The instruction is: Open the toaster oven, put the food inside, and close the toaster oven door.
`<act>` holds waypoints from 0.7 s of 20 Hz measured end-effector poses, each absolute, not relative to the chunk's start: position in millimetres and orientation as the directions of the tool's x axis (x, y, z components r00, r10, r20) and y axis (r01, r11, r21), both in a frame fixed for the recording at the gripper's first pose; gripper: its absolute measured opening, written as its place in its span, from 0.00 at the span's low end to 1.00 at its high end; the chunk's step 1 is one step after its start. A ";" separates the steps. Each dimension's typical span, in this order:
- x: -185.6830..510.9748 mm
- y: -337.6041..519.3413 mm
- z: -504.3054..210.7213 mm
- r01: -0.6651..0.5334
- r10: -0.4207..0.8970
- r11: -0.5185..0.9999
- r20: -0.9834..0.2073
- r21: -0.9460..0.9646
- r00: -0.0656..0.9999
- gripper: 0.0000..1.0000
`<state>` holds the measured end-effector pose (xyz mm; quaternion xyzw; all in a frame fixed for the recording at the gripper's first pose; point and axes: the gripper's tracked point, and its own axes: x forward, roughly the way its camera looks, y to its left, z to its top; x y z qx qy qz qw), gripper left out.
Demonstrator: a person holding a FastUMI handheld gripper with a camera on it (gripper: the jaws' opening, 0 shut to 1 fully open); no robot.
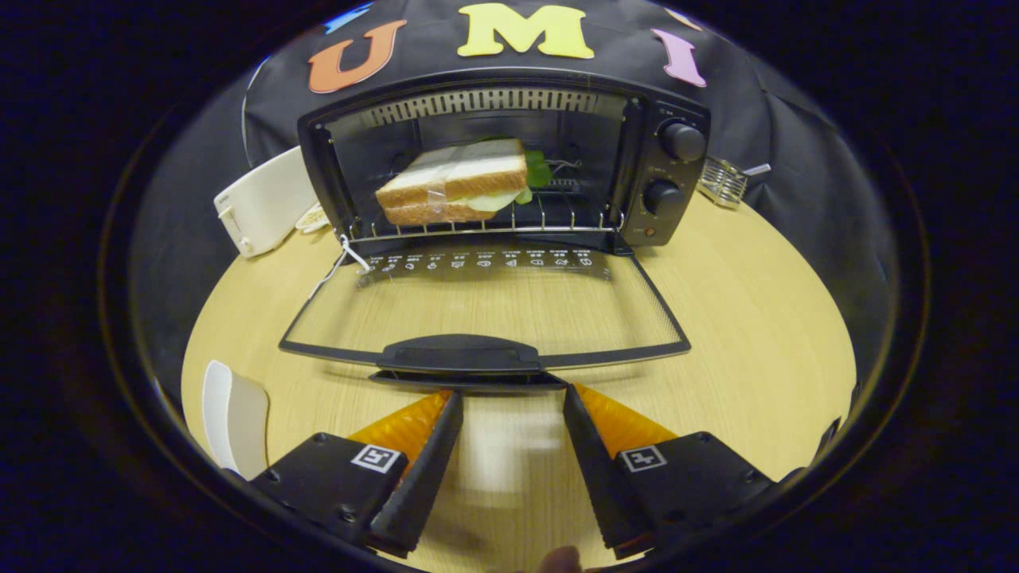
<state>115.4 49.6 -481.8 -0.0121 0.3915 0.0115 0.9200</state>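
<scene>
Black toaster oven w/ glass door folded down flat; wrapped white-bread sandwich inside on rack. Tool released, fingertips just before door handle.

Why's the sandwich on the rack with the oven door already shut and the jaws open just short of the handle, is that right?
Not quite: in the gripper view the door is down, fully open, not shut. The sandwich does sit on the rack, and the gripper is open, its jaws apart just short of the handle.
</scene>
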 end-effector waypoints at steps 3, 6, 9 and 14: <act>116.4 49.6 -475.0 -0.043 0.004 0.998 -0.711 -0.037 0.703 0.85; 115.0 51.3 -452.8 -0.073 0.001 0.994 -0.684 -0.076 0.729 0.85; 123.8 55.1 -413.5 -0.103 0.012 0.989 -0.629 -0.109 0.777 0.85; 172.8 60.3 -335.1 -0.106 0.009 0.982 -0.520 -0.157 0.854 0.86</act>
